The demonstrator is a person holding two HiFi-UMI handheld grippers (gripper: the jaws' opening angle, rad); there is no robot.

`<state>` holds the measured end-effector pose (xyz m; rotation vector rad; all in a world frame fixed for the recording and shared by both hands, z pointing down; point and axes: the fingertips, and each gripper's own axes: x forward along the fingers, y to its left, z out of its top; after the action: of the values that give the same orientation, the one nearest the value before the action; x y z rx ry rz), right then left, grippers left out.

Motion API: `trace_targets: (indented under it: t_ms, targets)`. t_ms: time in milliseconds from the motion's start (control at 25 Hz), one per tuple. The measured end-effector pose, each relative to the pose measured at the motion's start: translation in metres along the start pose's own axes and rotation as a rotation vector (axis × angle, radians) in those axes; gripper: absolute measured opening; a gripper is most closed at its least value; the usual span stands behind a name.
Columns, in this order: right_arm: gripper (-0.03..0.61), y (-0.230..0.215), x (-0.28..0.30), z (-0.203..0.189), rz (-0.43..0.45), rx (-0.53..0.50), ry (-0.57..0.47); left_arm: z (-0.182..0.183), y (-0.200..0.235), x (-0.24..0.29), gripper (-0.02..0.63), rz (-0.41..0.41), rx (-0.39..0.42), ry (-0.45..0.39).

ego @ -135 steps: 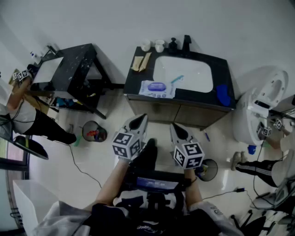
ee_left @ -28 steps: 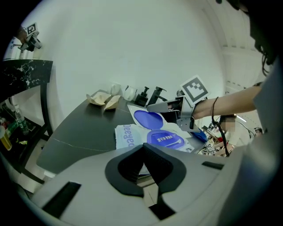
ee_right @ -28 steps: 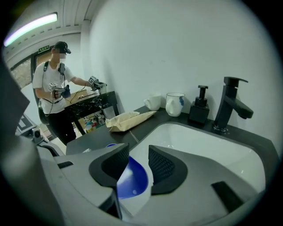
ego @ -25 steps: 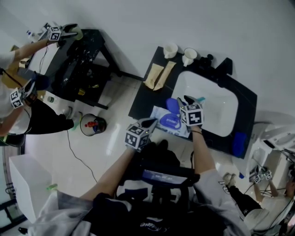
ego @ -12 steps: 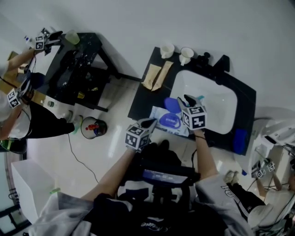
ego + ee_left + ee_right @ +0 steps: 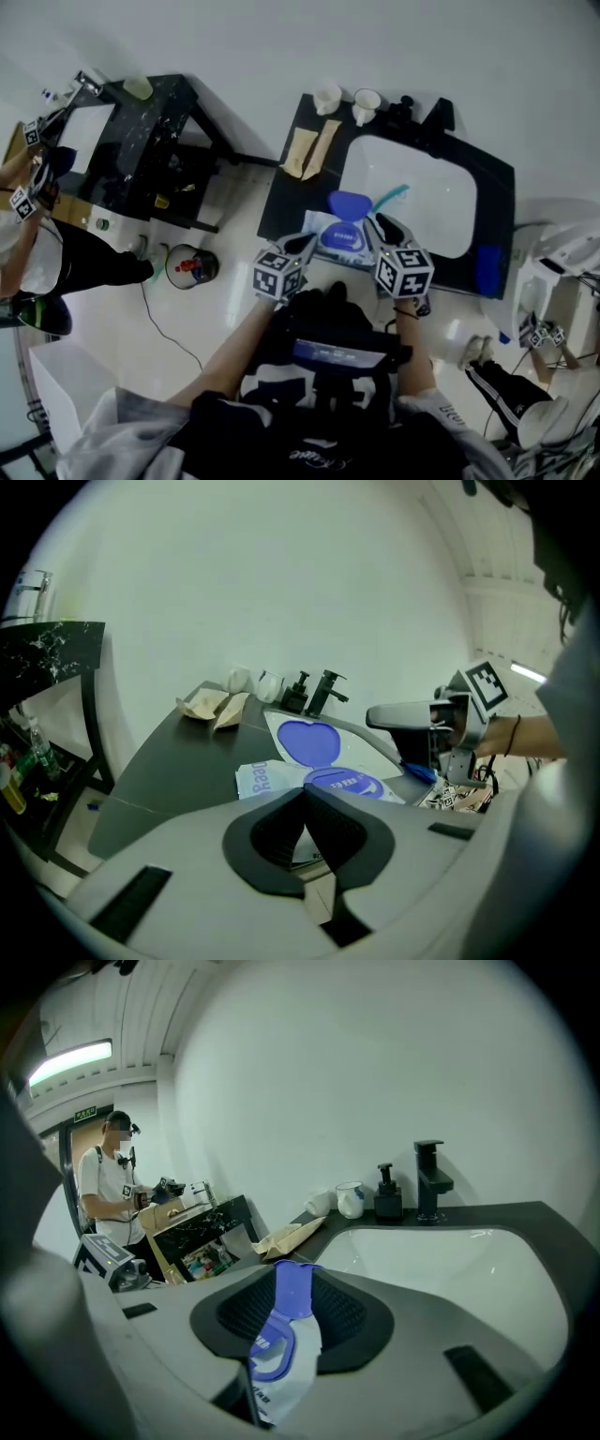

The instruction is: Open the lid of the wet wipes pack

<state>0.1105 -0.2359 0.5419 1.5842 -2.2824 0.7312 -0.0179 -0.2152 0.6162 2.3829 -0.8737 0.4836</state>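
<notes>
With the lid point(image 6: 349, 203) up on the wet wipes pack point(image 6: 337, 239) beside the sink point(image 6: 433, 217), your left gripper point(image 6: 302, 246) pinched together at its edge and your right gripper point(image 6: 382, 228) closing on nothing, clip that lid and it could flop shut.

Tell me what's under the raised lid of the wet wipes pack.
The lid stands up, baring a blue oval frame on the pack. What lies inside it cannot be made out.

Wet wipes pack point(image 6: 339, 236) lay open on the dark counter point(image 6: 281, 202).
Its blue lid point(image 6: 349, 203) stood flipped back, just beside the white sink point(image 6: 422, 225); two cups point(image 6: 327, 97) sat at the counter's far edge.
</notes>
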Motion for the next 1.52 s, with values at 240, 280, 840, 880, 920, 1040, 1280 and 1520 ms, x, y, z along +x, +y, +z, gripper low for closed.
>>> trace_targets:
  t_ms: [240,280,840,880,920,1040,1280,1520]
  targets:
    - [0.075,0.023,-0.024,-0.010,0.035,0.053,-0.031,0.021,-0.015,-0.012,0.006,-0.026,0.017,-0.055]
    - [0.075,0.026,-0.027,-0.012,0.039,0.056,-0.030,0.025,-0.019,-0.015,0.006,-0.034,0.017,-0.065]
    - [0.009,0.066,-0.077,-0.020,-0.047,0.109,-0.130,0.034,-0.057,-0.048,0.006,-0.116,0.091,-0.102]
    - [0.009,0.071,-0.080,-0.023,-0.056,0.104,-0.129,0.032,-0.062,-0.051,0.006,-0.128,0.096,-0.101]
    - [0.009,0.076,-0.084,-0.026,-0.063,0.100,-0.128,0.030,-0.065,-0.054,0.006,-0.139,0.097,-0.102]
    - [0.009,0.086,-0.092,-0.033,-0.067,0.090,-0.126,0.024,-0.077,-0.059,0.006,-0.168,0.099,-0.102]
    - [0.009,0.085,-0.114,-0.042,-0.084,0.071,-0.114,0.022,-0.107,-0.060,0.006,-0.197,0.113,-0.111]
    - [0.009,0.080,-0.146,-0.051,-0.056,0.063,-0.118,0.018,-0.138,-0.070,0.006,-0.156,0.080,-0.161]
